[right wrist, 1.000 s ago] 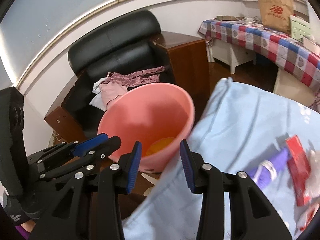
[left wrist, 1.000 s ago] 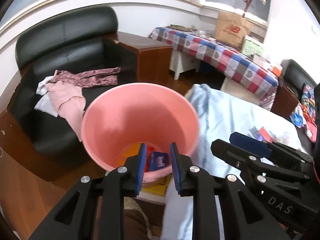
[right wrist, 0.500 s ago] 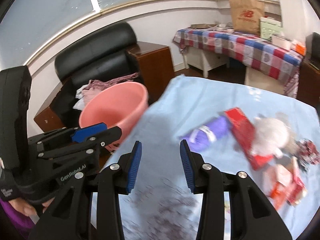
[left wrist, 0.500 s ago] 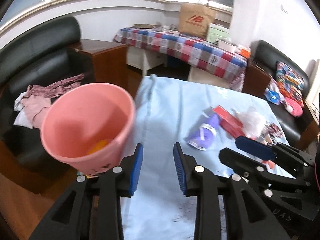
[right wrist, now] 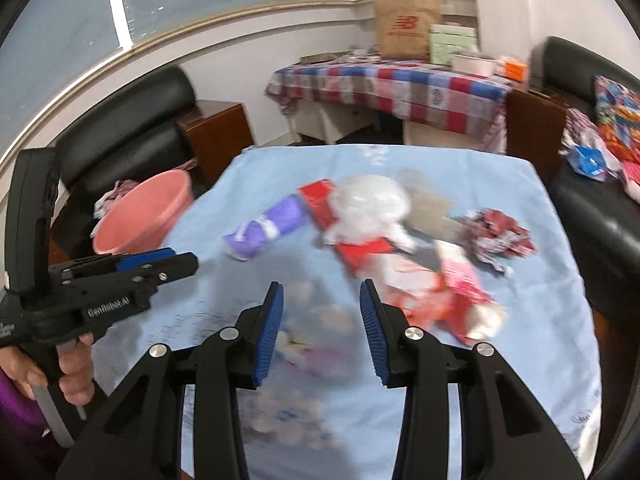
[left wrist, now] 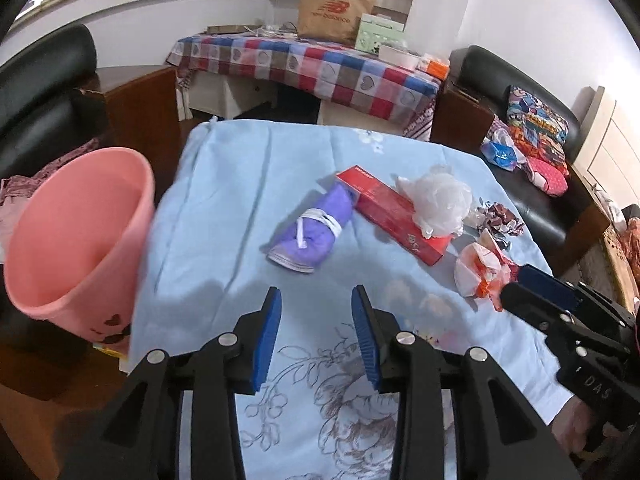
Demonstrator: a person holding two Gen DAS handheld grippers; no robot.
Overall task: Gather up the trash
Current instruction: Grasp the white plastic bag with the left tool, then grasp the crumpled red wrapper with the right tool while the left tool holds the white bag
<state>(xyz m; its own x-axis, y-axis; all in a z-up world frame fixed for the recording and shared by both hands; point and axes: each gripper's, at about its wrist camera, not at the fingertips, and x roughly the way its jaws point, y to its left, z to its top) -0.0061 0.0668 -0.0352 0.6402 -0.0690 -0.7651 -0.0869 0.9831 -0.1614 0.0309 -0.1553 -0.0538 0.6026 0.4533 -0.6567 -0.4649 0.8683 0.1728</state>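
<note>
- The left gripper [left wrist: 316, 334] is hovering over the near part of the blue cloth [left wrist: 248, 184]; its jaws are opening and nothing is lying between them, so it is released.
- The right gripper [right wrist: 322, 334] is also released, its jaws standing apart over the cloth with nothing between them.
- I think both are aiming at the trash because it is gathered in one group in the middle and to the right of the cloth.
- The purple bundle [left wrist: 310, 232] is lying nearest the centre, touching the red box [left wrist: 394, 212]; a clear plastic bag [left wrist: 438, 198] is resting on that box.
- Orange and white wrappers [left wrist: 482, 270] are lying near the right edge, close to the right gripper's tip.
- The pink bucket [left wrist: 76, 240] is standing just beside the left edge of the cloth, probably so trash can drop in easily.
- From here I cannot tell what the bucket is holding.
</note>
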